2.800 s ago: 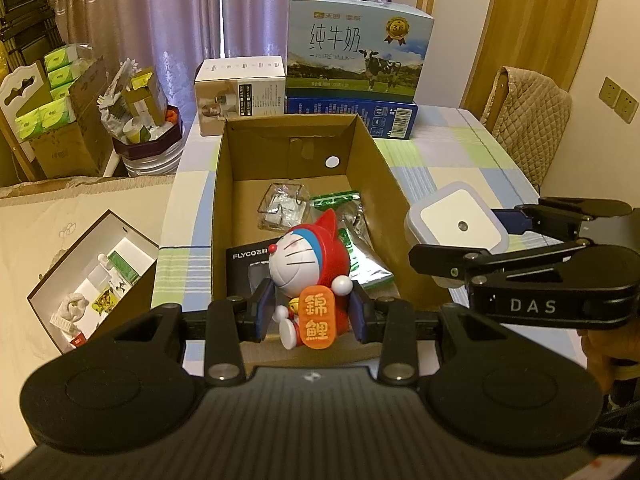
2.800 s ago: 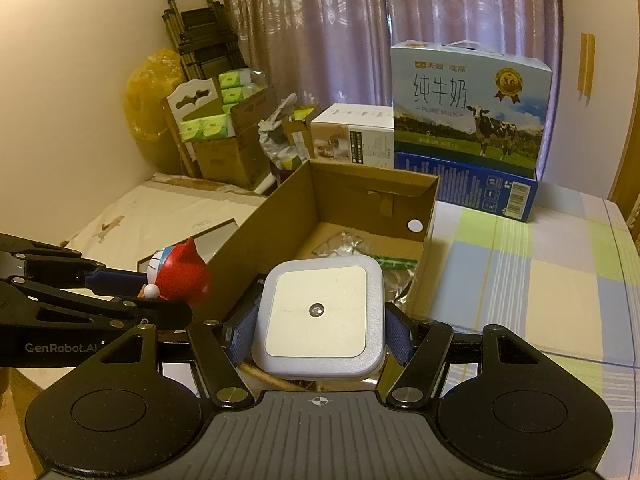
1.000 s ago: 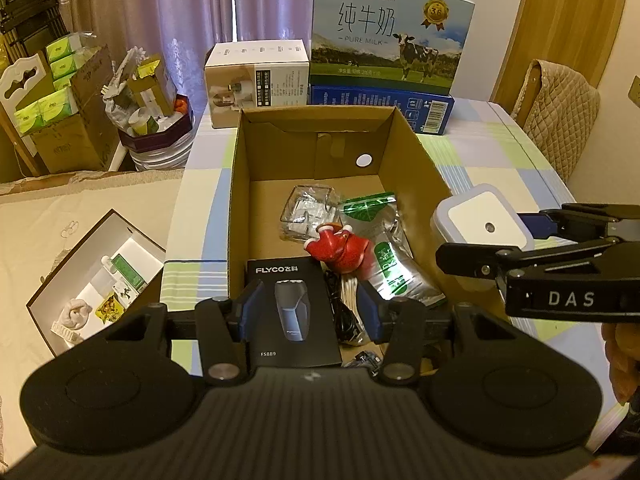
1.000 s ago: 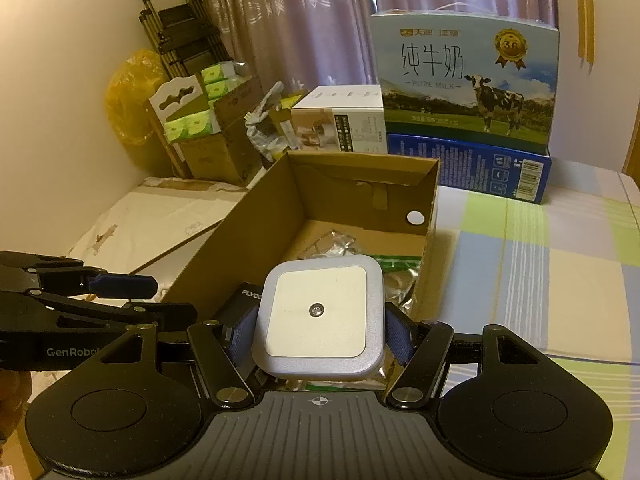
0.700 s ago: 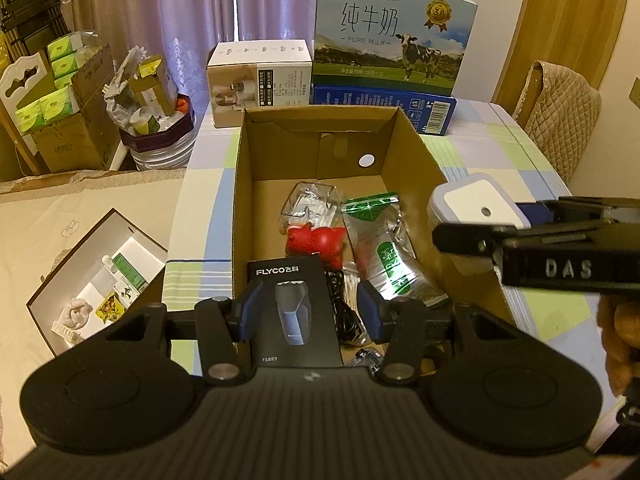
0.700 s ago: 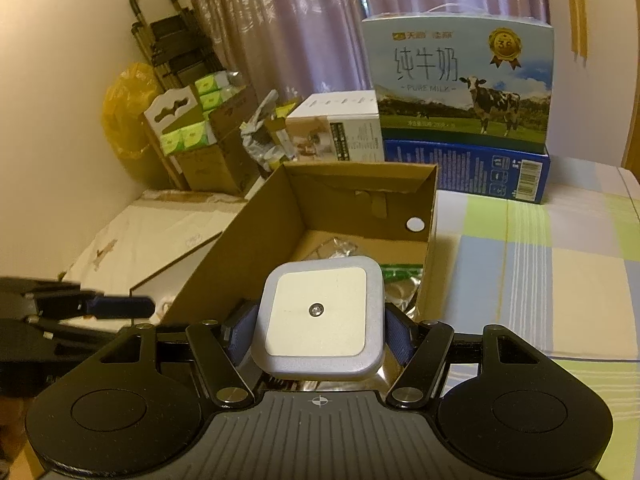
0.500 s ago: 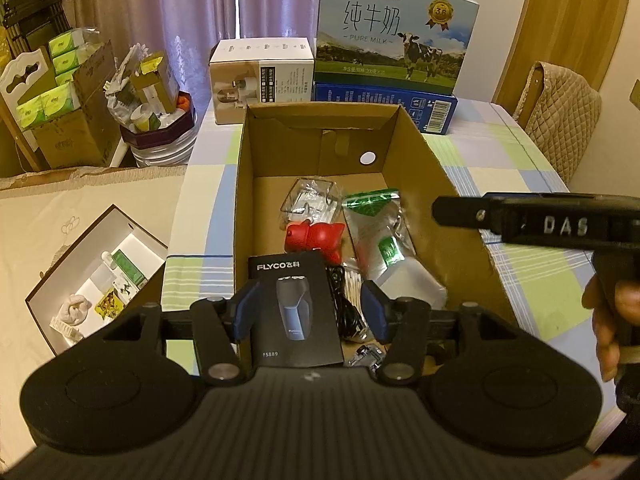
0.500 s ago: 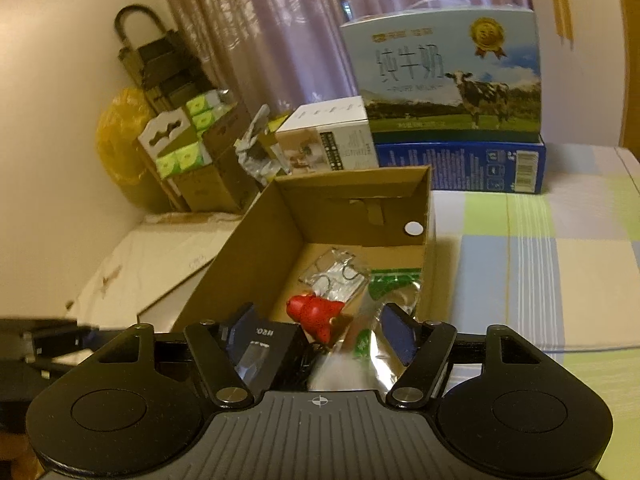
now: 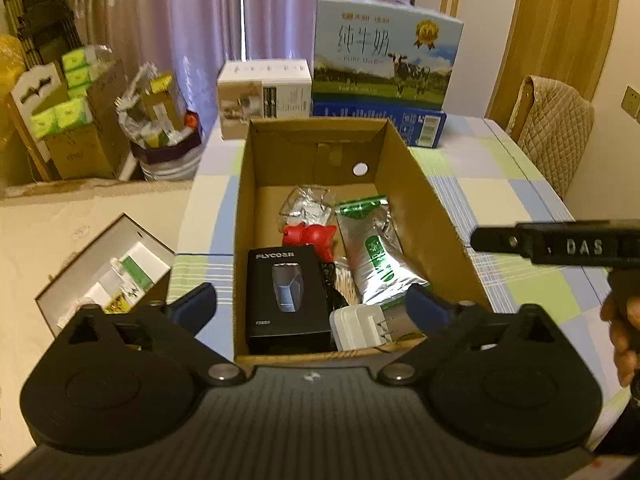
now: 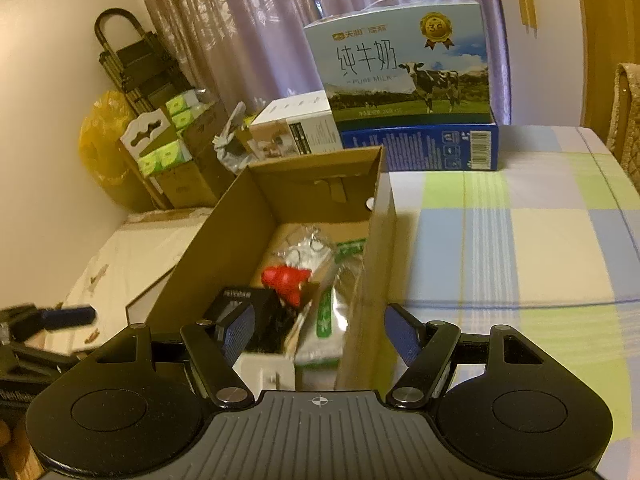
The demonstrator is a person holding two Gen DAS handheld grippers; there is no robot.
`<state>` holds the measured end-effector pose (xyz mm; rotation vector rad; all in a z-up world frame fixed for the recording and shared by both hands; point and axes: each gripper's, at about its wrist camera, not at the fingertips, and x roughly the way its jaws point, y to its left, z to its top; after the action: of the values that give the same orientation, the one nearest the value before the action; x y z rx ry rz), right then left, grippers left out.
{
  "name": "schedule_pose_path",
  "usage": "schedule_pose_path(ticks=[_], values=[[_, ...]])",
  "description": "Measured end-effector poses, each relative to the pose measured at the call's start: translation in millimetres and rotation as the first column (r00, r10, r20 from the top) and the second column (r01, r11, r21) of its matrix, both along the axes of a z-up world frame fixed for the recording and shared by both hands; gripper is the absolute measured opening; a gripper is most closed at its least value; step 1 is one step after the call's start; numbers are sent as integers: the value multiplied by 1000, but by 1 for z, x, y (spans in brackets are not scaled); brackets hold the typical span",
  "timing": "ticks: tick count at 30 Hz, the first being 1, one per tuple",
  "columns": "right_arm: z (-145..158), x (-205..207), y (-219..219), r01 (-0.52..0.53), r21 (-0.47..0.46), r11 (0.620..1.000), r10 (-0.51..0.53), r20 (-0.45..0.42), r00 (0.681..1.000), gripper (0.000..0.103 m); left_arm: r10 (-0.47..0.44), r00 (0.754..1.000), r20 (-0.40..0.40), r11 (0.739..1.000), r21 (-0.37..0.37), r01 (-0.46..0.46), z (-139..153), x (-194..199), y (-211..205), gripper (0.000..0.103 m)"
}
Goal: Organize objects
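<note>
In the left wrist view the left claw [image 9: 310, 304] is spread wide with nothing between its blue pads, framing the near end of the open cardboard box [image 9: 416, 196] at the centre of the frame. The box stands on the checked counter [image 9: 500, 184]. Inside it, at the lower edge, a white square night light [image 9: 358, 330] lies with its plug prongs showing, just beside a black FLYCO shaver box [image 9: 286, 294] to its left. Above them sit a red toy figure [image 9: 312, 238] face down, a silver-and-green foil pouch [image 9: 378, 256] along the right wall, and a crinkled clear packet [image 9: 308, 206] further back.

At the right edge of that frame the right claw [image 9: 560, 246] shows side-on as a dark bar marked DAS, with a hand [image 9: 624, 336] below it. In the right wrist view the right claw [image 10: 316, 334] is likewise spread and empty, hanging over the near right wall of the cardboard box [image 10: 224, 232], with the night light [image 10: 266, 374] low in the frame beneath it.

A pure milk carton [image 9: 386, 60] and a white product box [image 9: 264, 98] stand beyond the box, in the upper centre of the frame.
</note>
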<state>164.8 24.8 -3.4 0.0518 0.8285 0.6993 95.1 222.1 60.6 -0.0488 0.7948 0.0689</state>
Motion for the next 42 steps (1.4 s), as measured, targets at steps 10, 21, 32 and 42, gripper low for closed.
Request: schedule_pose_path(ticks=[10, 21, 32, 42], values=[[17, -61, -22, -32, -63, 997, 33, 21, 999, 69, 11, 1000, 7, 1000, -25, -10, 19, -51, -22, 102], [15, -112, -45, -42, -93, 995, 44, 20, 999, 69, 85, 996, -6, 996, -28, -85, 13, -101, -45, 102], [6, -132, -58, -38, -104, 994, 41, 27, 999, 69, 123, 992, -30, 991, -49, -125, 1, -120, -48, 102], [2, -136, -58, -46, -105, 993, 48, 24, 999, 69, 132, 990, -43, 990, -37, -134, -6, -126, -51, 102]])
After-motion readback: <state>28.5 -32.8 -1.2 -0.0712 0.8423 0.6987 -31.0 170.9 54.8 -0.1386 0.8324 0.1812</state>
